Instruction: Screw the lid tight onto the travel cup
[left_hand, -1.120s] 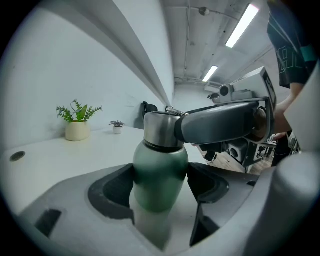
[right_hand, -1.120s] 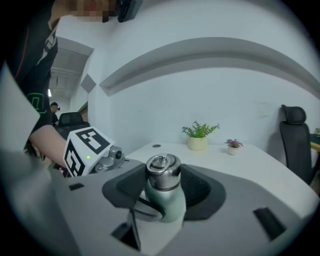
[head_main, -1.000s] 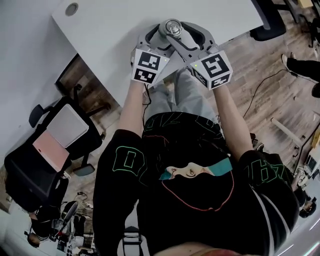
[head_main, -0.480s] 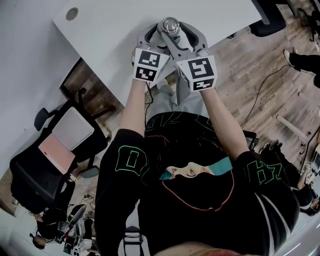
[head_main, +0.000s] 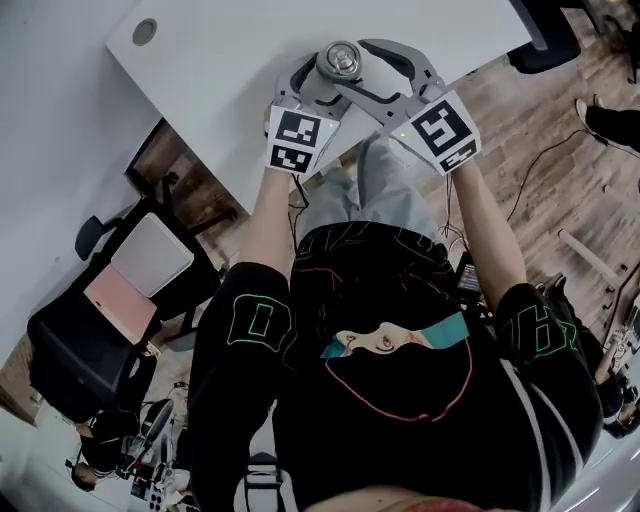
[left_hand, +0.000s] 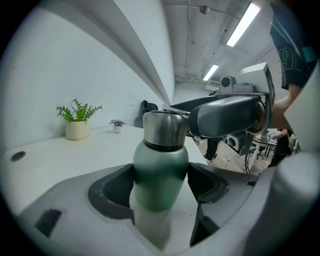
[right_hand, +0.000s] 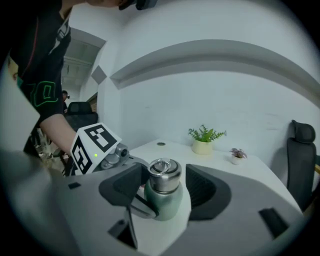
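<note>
A green travel cup (left_hand: 160, 172) with a steel lid (left_hand: 165, 129) stands upright on the white table (head_main: 220, 70), close to its front edge. My left gripper (left_hand: 160, 182) is shut on the cup's green body, a pad pressing on each side. My right gripper (right_hand: 165, 185) sits around the lid (right_hand: 163, 175) from above and to the right, and its jaws are opening. A gap shows between the lid and the right pad. From the head view the lid (head_main: 340, 58) shows between both grippers, with the right gripper (head_main: 365, 70) curving round it.
A cable hole (head_main: 145, 32) sits at the table's far left corner. Two potted plants (left_hand: 77, 122) (left_hand: 117, 125) stand at the back by the wall. A black office chair (right_hand: 300, 160) is beside the table, and another chair (head_main: 100, 330) stands on the floor at left.
The right gripper's marker cube has swung out to the right and its jaws stand wider round the lid. The left gripper has kept its hold on the cup.
</note>
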